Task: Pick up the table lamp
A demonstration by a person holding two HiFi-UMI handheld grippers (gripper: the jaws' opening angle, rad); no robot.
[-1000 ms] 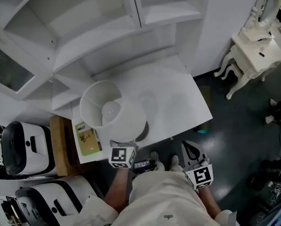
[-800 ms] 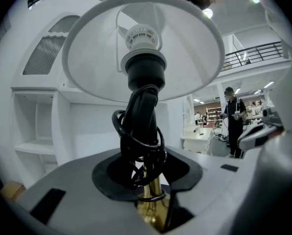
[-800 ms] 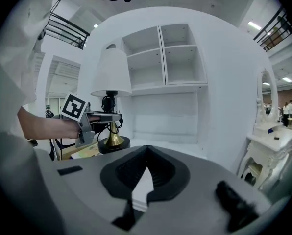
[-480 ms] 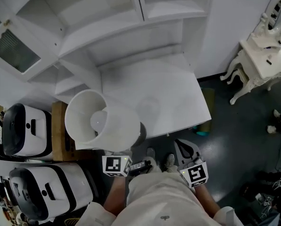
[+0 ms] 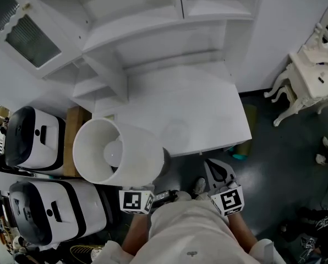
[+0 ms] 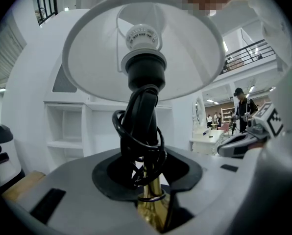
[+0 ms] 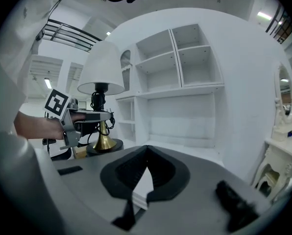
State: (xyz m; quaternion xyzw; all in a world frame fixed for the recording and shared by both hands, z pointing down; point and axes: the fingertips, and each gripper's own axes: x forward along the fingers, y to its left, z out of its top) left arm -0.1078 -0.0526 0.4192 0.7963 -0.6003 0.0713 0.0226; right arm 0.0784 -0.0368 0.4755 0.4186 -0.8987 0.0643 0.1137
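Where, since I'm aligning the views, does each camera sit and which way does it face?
Head view: on the person's head, looking steeply down at the lamp and table; torso and forearms show.
Left gripper view: on the left gripper, facing the lamp's stem, with the shade's underside above; its jaws clamp the stem.
Right gripper view: on the right gripper, facing the shelves; its empty jaws show, plus the left hand and its gripper holding the lamp.
Shared: the lamp shows in all three.

A white shelf unit stands against the wall over a white table. The floor is dark and glossy. A carved white dresser stands at right, white machines at left.
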